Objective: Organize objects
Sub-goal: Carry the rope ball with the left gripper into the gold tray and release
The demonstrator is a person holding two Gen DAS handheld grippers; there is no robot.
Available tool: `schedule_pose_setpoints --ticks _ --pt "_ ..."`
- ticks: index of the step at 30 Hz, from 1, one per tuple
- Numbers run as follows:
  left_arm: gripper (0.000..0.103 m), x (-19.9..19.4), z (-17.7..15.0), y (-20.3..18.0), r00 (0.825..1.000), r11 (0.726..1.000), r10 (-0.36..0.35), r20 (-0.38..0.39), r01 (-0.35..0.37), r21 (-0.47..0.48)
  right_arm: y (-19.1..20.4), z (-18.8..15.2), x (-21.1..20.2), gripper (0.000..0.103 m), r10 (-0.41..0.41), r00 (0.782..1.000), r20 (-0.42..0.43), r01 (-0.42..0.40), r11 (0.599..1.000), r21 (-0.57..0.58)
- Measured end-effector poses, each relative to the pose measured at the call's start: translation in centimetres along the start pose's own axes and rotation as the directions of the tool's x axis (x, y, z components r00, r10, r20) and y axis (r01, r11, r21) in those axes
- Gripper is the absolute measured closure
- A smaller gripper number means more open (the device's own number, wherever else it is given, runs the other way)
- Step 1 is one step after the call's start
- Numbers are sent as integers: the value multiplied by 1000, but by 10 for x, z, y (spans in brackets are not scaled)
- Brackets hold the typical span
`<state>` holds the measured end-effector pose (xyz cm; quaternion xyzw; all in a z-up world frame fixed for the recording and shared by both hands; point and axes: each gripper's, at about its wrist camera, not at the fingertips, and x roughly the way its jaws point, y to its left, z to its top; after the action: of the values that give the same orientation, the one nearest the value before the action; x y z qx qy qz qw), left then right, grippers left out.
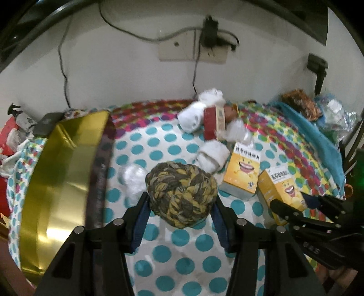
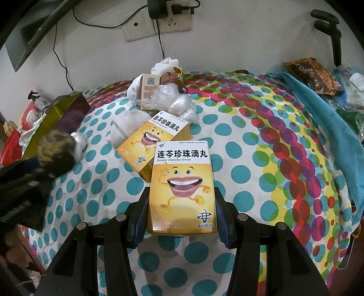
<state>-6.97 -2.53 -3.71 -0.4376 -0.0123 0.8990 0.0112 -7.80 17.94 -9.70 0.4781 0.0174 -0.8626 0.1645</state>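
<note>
A braided yellow-and-grey rope ball (image 1: 180, 193) hangs above the dotted cloth, my left gripper (image 1: 180, 205) shut on it with a blue pad pressing each side. In the right wrist view the same ball (image 2: 56, 152) appears blurred at the left. My right gripper (image 2: 182, 205) is shut on a yellow medicine box (image 2: 182, 189) with a cartoon mouth, held over the cloth. A second yellow box (image 2: 154, 141) lies on the cloth just behind it. In the left wrist view the held box (image 1: 279, 189) and the lying box (image 1: 242, 172) sit at the right.
A gold-lined tin (image 1: 61, 182) stands at the left. White socks and a red-labelled packet (image 1: 211, 123) lie in a heap at the back. A crumpled clear wrapper (image 1: 132, 179) lies near the tin. A blue towel (image 2: 318, 113) and snack bags (image 2: 311, 75) crowd the right. Wall sockets with cables (image 2: 157, 20) are behind.
</note>
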Motion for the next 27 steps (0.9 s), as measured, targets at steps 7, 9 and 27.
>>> schedule_pose_setpoints --ticks 7,9,27 --pt "50 -38 3 47 997 996 67 43 -64 -64 3 2 -5 55 -3 1000 15 3 1000 3" --pt "50 -42 -1 68 994 991 100 35 -96 -97 4 2 -8 55 -5 1000 21 5 1000 3" --pt "50 -6 -45 158 981 949 136 -141 -170 -264 38 7 -34 55 2 998 57 2 998 -60"
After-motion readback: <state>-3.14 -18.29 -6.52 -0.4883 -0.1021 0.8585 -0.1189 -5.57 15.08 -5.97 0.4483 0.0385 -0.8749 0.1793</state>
